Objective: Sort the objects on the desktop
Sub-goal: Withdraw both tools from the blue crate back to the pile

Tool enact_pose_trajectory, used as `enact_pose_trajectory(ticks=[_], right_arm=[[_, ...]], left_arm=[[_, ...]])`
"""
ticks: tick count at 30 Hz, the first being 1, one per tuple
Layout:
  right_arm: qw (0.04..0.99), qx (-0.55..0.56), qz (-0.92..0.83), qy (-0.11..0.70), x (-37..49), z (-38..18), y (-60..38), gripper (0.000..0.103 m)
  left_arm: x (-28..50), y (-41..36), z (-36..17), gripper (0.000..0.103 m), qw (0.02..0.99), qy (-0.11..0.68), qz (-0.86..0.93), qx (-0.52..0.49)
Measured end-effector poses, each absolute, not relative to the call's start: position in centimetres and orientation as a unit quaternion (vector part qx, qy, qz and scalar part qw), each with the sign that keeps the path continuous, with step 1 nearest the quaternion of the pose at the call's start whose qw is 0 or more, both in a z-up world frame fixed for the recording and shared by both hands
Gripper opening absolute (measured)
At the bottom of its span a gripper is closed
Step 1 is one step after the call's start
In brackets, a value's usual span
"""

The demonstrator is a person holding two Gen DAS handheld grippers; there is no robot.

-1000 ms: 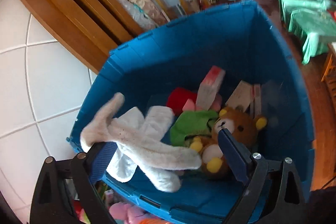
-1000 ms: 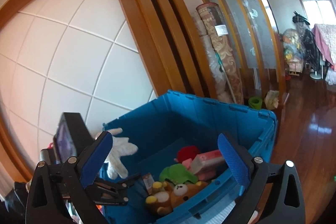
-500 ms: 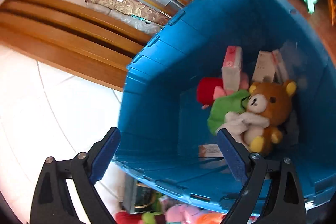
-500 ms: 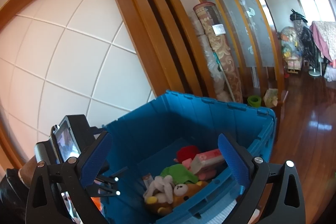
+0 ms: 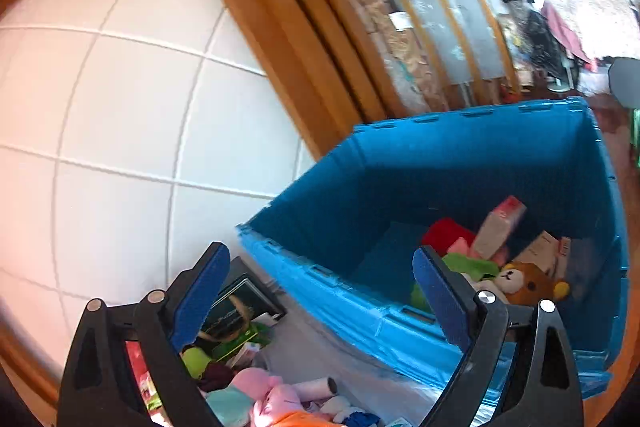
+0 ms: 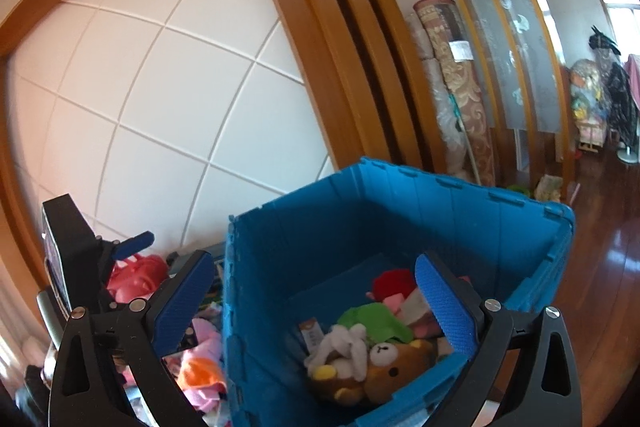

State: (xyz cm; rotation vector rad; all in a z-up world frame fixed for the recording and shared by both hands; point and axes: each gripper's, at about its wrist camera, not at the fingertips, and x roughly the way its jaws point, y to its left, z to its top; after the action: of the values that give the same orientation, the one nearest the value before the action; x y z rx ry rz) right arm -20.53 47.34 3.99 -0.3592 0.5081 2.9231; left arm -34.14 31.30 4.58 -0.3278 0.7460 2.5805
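Observation:
A blue plastic crate [image 5: 344, 183] [image 6: 320, 223] holds a brown bear plush [image 5: 528, 281] [image 6: 396, 367], a white plush [image 6: 344, 347], a green cloth [image 6: 376, 319], a red item [image 5: 444, 237] and pink boxes [image 5: 500, 227]. My left gripper [image 5: 320, 299] is open and empty, above the crate's near-left rim. My right gripper [image 6: 316, 307] is open and empty over the crate's left wall. The left gripper's body [image 6: 68, 255] shows at the left of the right wrist view.
A pile of loose things lies left of the crate: pink plush [image 5: 272, 395], orange cloth [image 6: 200, 371], a red toy [image 6: 136, 275], a dark framed picture [image 5: 236, 303]. A white panelled wall, wooden frames and rolled carpets [image 6: 456, 99] stand behind. Wooden floor lies to the right.
The white plush left my left gripper and now lies in the crate on the bear. My left gripper drew back to the left, out of the crate. The right gripper stayed open.

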Motion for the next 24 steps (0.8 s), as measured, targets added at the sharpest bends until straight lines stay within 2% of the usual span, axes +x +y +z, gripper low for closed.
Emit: enact_pose_trajectory(ticks=[4,7,15,24], right_arm=[[0.092,-0.015,0.99,0.102,-18.6,5.9,43.4,0.103],[0.058,0.013,0.994,0.087,-18.4,6.5,41.1,0.103],[-0.068,-0.097,0.988,0.094,-22.8,4.2,35.4,0.103],[-0.035,-0.196,0.979,0.049,-26.7,0.5,26.9,0.103]], left_arm=[[-33.5,27.2,4.7,0.094,0.153,0.208,0.959,-0.119],[-33.6,24.3,4.7,0.094,0.124,0.166,0.969,-0.131],[-34.1,18.3,3.9,0.094,0.081,0.136,0.976,-0.147],[-33.4,7.0,1.9,0.094,0.033,0.119,0.98,-0.156]])
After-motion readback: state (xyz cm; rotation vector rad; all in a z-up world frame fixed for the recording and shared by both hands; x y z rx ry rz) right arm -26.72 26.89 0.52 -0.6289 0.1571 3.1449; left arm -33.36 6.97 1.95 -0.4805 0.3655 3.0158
